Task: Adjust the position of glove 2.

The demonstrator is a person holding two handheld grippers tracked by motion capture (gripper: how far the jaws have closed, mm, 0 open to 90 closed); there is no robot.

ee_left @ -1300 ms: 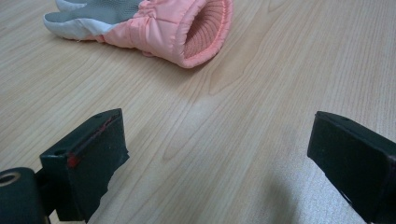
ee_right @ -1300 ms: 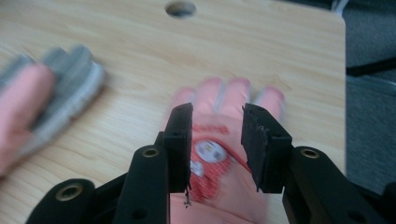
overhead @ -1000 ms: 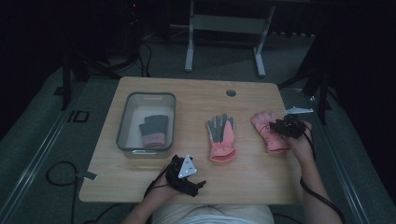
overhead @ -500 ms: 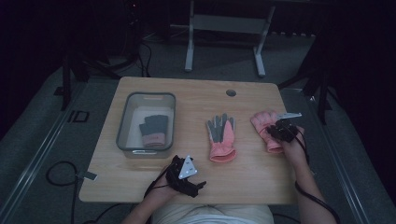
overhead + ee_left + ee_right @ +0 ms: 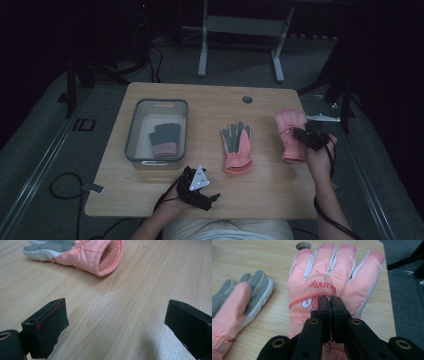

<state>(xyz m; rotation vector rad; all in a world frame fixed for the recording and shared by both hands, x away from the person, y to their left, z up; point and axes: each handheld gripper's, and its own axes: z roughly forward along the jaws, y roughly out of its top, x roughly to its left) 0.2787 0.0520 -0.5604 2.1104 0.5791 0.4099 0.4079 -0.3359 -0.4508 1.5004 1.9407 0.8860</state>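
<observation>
A pink glove (image 5: pixel 289 124) lies back up at the table's right, printed letters on it (image 5: pixel 337 270). My right gripper (image 5: pixel 301 135) sits over its back, jaws shut together with a pinch of its fabric between them (image 5: pixel 330 301). A second pink glove (image 5: pixel 236 145) lies palm up in the middle, grey palm showing (image 5: pixel 234 302); its open cuff faces my left gripper (image 5: pixel 85 252). That left gripper (image 5: pixel 212 196) rests near the front edge, open with bare wood between its jaws (image 5: pixel 117 315).
A clear bin (image 5: pixel 131 135) at the left holds a dark grey glove with a pink cuff (image 5: pixel 164 140). The wooden table (image 5: pixel 280 190) has a round cable hole (image 5: pixel 247 99) at the back. Dark floor and a metal frame lie beyond.
The right hand and gripper have shifted slightly toward the near side over the right glove. The left gripper and the other gloves have stayed put.
</observation>
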